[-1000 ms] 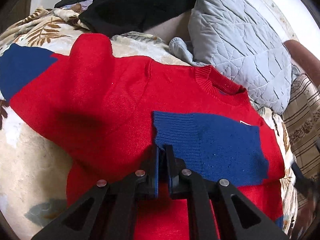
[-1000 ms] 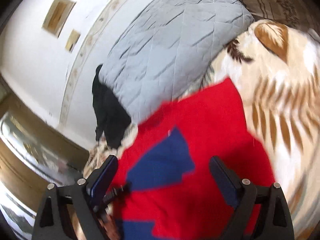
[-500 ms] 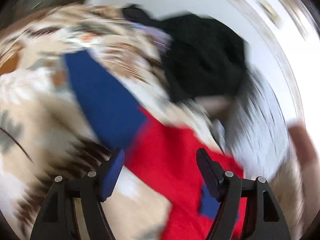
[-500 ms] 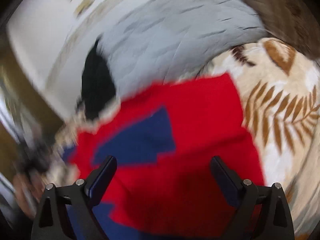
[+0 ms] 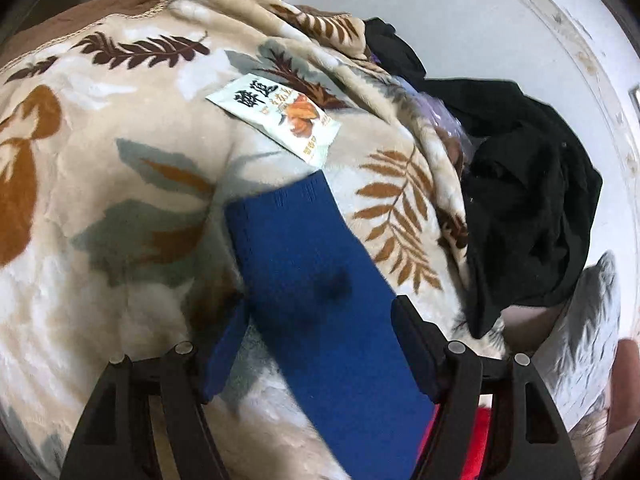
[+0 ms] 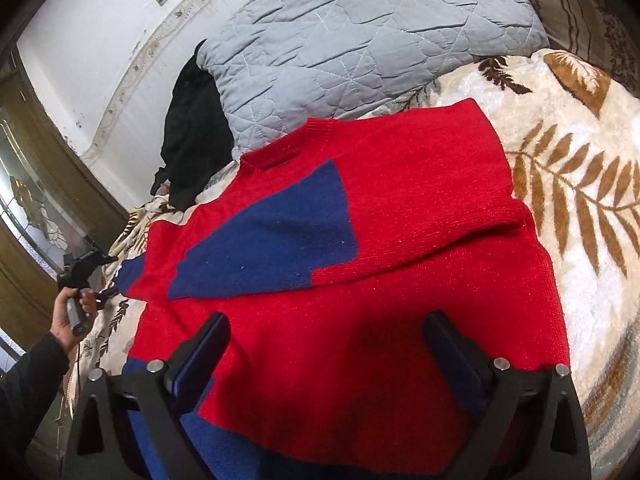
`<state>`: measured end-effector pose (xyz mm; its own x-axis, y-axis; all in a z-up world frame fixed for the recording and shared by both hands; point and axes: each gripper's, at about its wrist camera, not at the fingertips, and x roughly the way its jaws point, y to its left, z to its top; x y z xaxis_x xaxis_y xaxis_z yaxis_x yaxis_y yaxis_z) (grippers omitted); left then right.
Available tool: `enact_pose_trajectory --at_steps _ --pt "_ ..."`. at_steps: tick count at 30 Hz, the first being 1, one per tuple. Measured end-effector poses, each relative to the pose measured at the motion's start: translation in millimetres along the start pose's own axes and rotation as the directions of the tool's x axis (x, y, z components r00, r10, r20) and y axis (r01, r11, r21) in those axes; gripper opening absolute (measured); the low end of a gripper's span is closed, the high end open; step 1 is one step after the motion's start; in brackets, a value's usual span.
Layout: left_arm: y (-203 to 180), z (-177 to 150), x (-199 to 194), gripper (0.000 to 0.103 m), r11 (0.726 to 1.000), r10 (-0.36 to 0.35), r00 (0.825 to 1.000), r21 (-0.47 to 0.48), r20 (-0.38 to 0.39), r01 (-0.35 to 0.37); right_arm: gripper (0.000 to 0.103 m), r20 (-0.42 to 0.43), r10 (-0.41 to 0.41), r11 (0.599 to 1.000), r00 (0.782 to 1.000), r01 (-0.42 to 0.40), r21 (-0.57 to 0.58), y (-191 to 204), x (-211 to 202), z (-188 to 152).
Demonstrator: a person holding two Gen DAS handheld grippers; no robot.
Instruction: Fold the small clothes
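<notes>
A red sweater (image 6: pixel 400 272) with blue cuffs lies flat on a leaf-print blanket (image 6: pixel 580 216). One sleeve is folded across its chest, blue end (image 6: pixel 272 240) pointing left. The other sleeve stretches out to the left; its blue end (image 5: pixel 316 280) fills the left wrist view. My left gripper (image 5: pixel 320 344) is open, its jaws standing either side of that blue sleeve, just above it. It also shows far left in the right wrist view (image 6: pixel 86 268). My right gripper (image 6: pixel 326 356) is open and empty over the sweater's lower body.
A grey quilted pillow (image 6: pixel 360 40) lies behind the sweater's collar. A pile of black clothes (image 5: pixel 520 216) sits beside it by the wall. A snack packet (image 5: pixel 276 118) lies on the blanket (image 5: pixel 100 168) beyond the blue sleeve end.
My left gripper let go of the folded sleeve on the chest, opened, and swung left to the outstretched sleeve. My right gripper stayed open and moved lower over the sweater body.
</notes>
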<state>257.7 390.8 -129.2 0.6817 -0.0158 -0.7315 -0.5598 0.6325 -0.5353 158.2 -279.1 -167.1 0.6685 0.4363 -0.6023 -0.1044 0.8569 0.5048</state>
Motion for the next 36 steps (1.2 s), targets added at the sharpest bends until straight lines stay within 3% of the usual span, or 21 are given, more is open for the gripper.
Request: enact_pose_trajectory --at_steps 1,2,3,4,7,10,13,15,16,19,21,23,24,25,26,27,28,31,32,36 --pt "-2 1 0 0.072 1.0 0.005 1.0 0.011 0.006 -0.005 0.101 -0.001 0.001 1.0 1.0 -0.001 -0.002 -1 0 0" --pt "-4 2 1 0.064 1.0 0.019 1.0 0.022 0.007 -0.019 0.101 -0.001 0.001 1.0 1.0 -0.001 -0.004 -1 1 0" --pt "-8 5 5 0.029 0.997 0.06 0.998 0.044 0.004 -0.06 0.101 0.0 0.001 1.0 1.0 -0.001 -0.005 0 1 0" --pt "-9 7 6 0.008 0.993 0.104 0.994 0.06 -0.014 -0.103 0.101 0.001 0.002 1.0 1.0 -0.002 -0.004 0 1 0" --pt "-18 8 3 0.008 0.981 0.178 0.984 0.08 -0.002 -0.177 0.101 0.002 0.003 1.0 1.0 -0.003 -0.004 -1 1 0" --pt "-63 -6 -30 0.007 0.952 0.185 0.975 0.224 0.124 -0.209 0.101 0.004 0.007 1.0 1.0 -0.007 -0.001 -1 1 -1" --pt "-134 -38 -80 0.007 0.899 0.059 0.972 0.411 0.226 -0.15 0.101 0.009 0.013 1.0 1.0 -0.013 0.002 -2 0 -1" --pt "-190 -73 -116 0.007 0.846 -0.069 0.969 0.529 0.237 -0.069 0.101 0.012 0.017 1.0 1.0 -0.017 0.006 -2 0 -1" --pt "-210 -87 -124 0.007 0.828 -0.116 0.969 0.561 0.219 -0.027 0.101 0.013 0.019 1.0 1.0 -0.019 0.007 -2 -1 -1" --pt "-278 -150 -147 0.007 0.733 -0.267 0.957 0.668 0.11 0.128 0.101 0.018 0.025 1.0 1.0 -0.025 0.012 -3 -2 -1" --pt "-313 -195 -149 0.008 0.677 -0.331 0.943 0.695 -0.003 0.24 0.101 0.023 0.033 0.999 0.999 -0.034 0.019 -4 -3 -1" --pt "-342 -245 -135 0.012 0.606 -0.356 0.916 0.701 -0.182 0.375 0.1 0.029 0.042 0.999 0.999 -0.043 0.027 -5 -4 0" --pt "-351 -264 -125 0.03 0.571 -0.343 0.903 0.707 -0.258 0.418 0.1 0.032 0.047 0.998 0.998 -0.047 0.031 -6 -5 0" --pt "-358 -285 -111 0.041 0.538 -0.31 0.891 0.713 -0.331 0.451 0.1 0.035 0.051 0.998 0.998 -0.053 0.035 -7 -6 0" --pt "-359 -300 -99 0.056 0.523 -0.274 0.889 0.719 -0.368 0.459 0.1 0.037 0.056 0.998 0.998 -0.057 0.039 -7 -7 0" --pt "-355 -312 -86 0.056 0.525 -0.235 0.895 0.725 -0.379 0.446 0.1 0.041 0.064 0.997 0.997 -0.066 0.044 -8 -8 0" --pt "-344 -316 -73 0.056 0.544 -0.2 0.906 0.727 -0.373 0.419 0.1 0.047 0.07 0.996 0.996 -0.073 0.051 -9 -10 1" --pt "-301 -301 -55 0.056 0.639 -0.144 0.934 0.691 -0.326 0.339 0.1 0.085 0.09 0.992 0.992 -0.097 0.084 -12 -19 2" --pt "-278 -289 -54 0.056 0.682 -0.134 0.945 0.665 -0.297 0.305 0.1 0.097 0.095 0.99 0.991 -0.104 0.097 -14 -23 3" --pt "-195 -255 -66 0.056 0.78 -0.099 0.979 0.596 -0.18 0.189 0.1 0.116 0.136 0.972 0.984 -0.155 0.175 -20 -34 9"
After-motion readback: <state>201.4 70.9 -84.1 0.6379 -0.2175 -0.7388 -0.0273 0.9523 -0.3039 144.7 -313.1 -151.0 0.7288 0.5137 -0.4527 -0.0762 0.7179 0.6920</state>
